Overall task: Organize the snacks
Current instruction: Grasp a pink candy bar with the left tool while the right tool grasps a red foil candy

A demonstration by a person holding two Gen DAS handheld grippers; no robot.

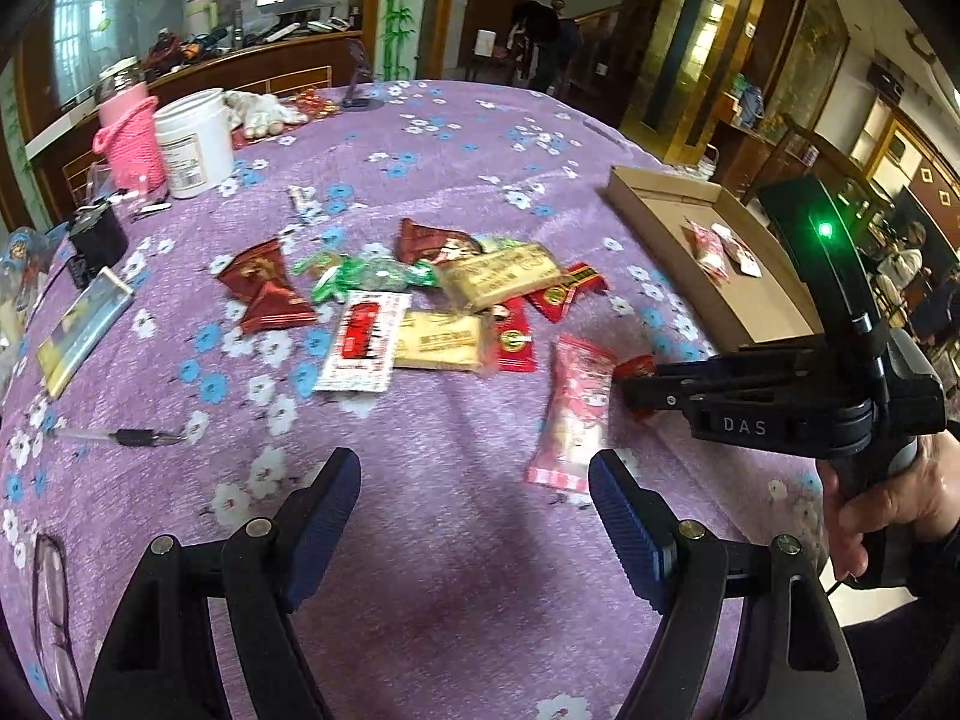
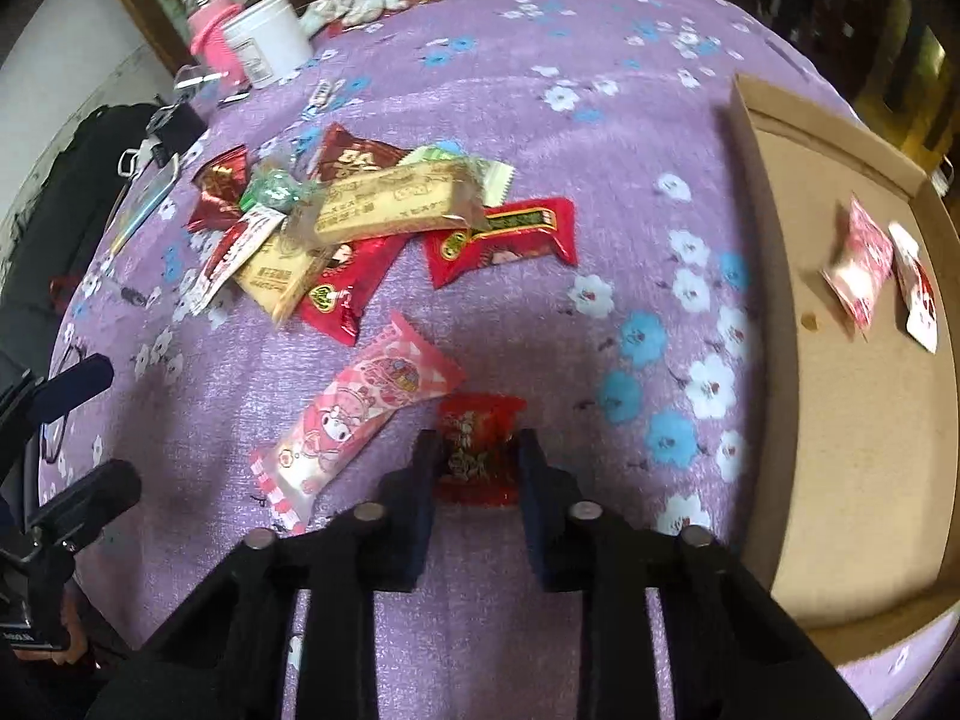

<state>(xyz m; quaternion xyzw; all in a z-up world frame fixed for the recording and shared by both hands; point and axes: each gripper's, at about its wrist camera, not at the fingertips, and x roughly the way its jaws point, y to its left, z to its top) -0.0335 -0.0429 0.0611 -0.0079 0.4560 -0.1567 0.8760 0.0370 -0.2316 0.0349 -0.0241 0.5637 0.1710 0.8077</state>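
Right gripper (image 2: pixel 474 462) points steeply down at the purple flowered tablecloth (image 2: pixel 600 180), its jaws drawn in on a small red candy (image 2: pixel 480 420) that lies on the cloth between the fingers, pads against the wrapper's sides. Left gripper (image 1: pixel 474 498) hovers with its jaws spread wide over bare cloth, touching nothing.

Open cloth lies near both grippers, and a clear strip of it runs between the snack pile and the cardboard tray (image 2: pixel 852 480) at the right. That tray sits at the table's right edge, its low wall facing the pile, with two pink-and-white packets (image 2: pixel 861 264) at its far end and the rest of its floor bare.

Far left stand a white tub (image 2: pixel 270 42) and a pink knitted holder (image 2: pixel 207 42). Snack pile (image 2: pixel 360 216), left of centre, holds red, gold and green wrappers overlapping one another.

Just left of the pinched candy lies a long pink packet (image 2: pixel 360 414), its long axis running from near left to far right, its far corner close to the candy. Whether they touch is unclear. The candy itself is squarish and crumpled, with no clear long axis
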